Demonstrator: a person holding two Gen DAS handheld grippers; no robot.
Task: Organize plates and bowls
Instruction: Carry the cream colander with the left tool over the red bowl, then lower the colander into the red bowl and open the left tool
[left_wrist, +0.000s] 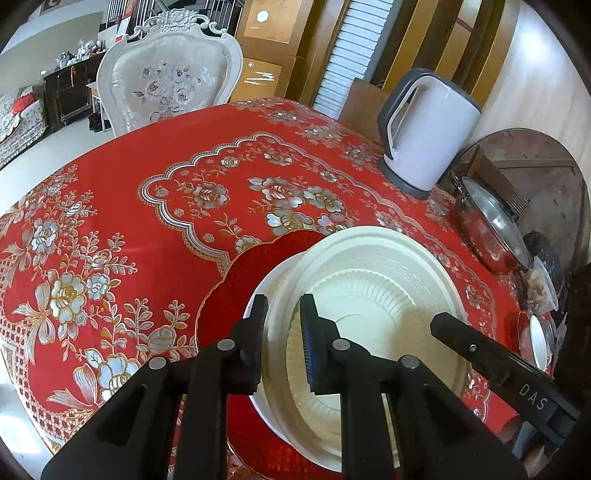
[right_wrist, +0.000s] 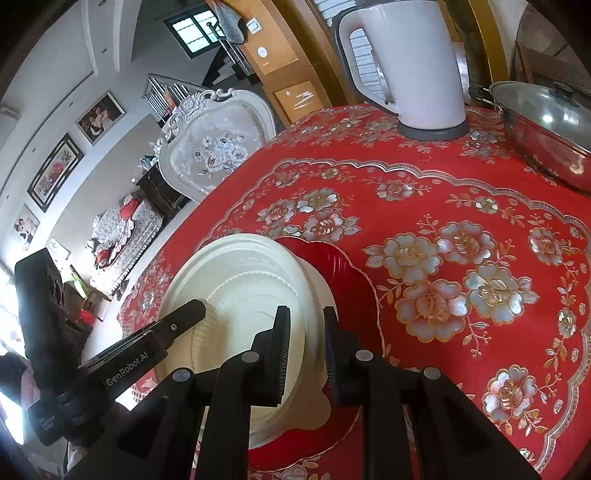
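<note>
A cream ribbed bowl (left_wrist: 369, 266) (right_wrist: 236, 266) rests on a white plate (left_wrist: 267, 284) (right_wrist: 317, 291), which lies on a red scalloped plate (left_wrist: 251, 266) (right_wrist: 332, 266). My left gripper (left_wrist: 284, 332) straddles the bowl's near rim, one finger outside and the blue-padded one inside, shut on it. My right gripper (right_wrist: 306, 343) clamps the opposite rim the same way. Each wrist view also shows one of the other gripper's fingers (left_wrist: 454, 332) (right_wrist: 184, 314) reaching into the bowl. The bowl looks slightly tilted on the stack.
A white electric kettle (left_wrist: 428, 129) (right_wrist: 413, 66) stands at the far side of the red floral tablecloth (left_wrist: 147, 221). A steel pot with a glass lid (left_wrist: 491, 221) (right_wrist: 546, 122) sits beside it. Small dishes (left_wrist: 539, 339) crowd the right edge. An ornate chair (left_wrist: 170, 74) stands behind.
</note>
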